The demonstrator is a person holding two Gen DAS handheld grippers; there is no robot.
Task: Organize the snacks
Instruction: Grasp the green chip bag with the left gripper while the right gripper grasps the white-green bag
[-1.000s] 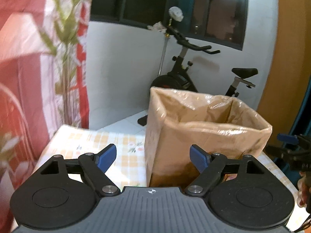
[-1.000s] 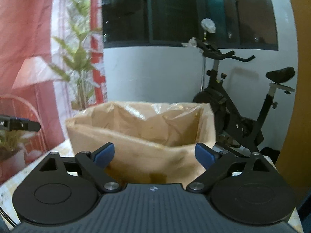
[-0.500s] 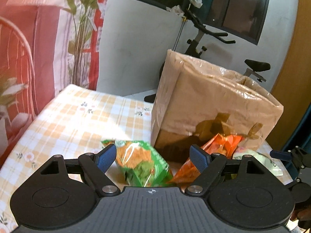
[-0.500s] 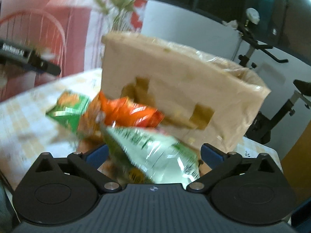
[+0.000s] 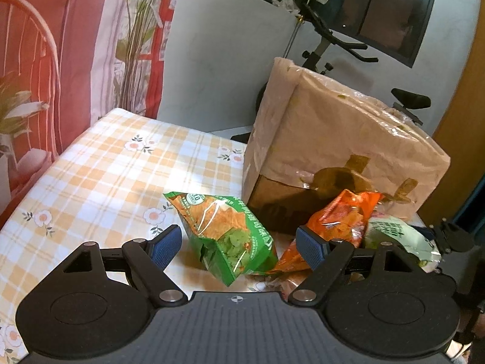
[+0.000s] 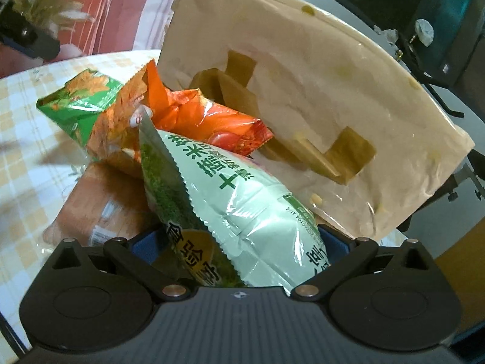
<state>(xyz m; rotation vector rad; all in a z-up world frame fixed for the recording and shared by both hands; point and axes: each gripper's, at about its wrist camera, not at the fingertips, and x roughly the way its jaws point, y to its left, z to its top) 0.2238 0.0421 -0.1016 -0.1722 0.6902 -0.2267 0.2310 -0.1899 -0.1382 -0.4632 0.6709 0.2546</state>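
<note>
A green snack bag point(image 5: 230, 233) lies on the checked tablecloth between the open fingers of my left gripper point(image 5: 239, 242). An orange snack bag point(image 5: 339, 221) lies to its right, against the tall cardboard box point(image 5: 333, 145). In the right wrist view a pale green snack bag point(image 6: 230, 206) sits between the wide-open fingers of my right gripper point(image 6: 242, 245), whose pads are mostly hidden by it. Behind it lie the orange bag point(image 6: 206, 121) and the green bag point(image 6: 88, 103), in front of the box point(image 6: 318, 97). A flat brown packet point(image 6: 103, 203) lies under the pile.
The table point(image 5: 100, 166) has a yellow checked cloth with flowers. An exercise bike point(image 5: 333, 39) stands behind the box. A red patterned curtain point(image 5: 60, 45) and a plant point(image 5: 136, 30) are at the left. My left gripper's tip point(image 6: 27, 39) shows at the right wrist view's upper left.
Both grippers have tilted down and moved closer to the snack bags at the box's foot. The pale green bag now lies between my right fingers. Both stay open.
</note>
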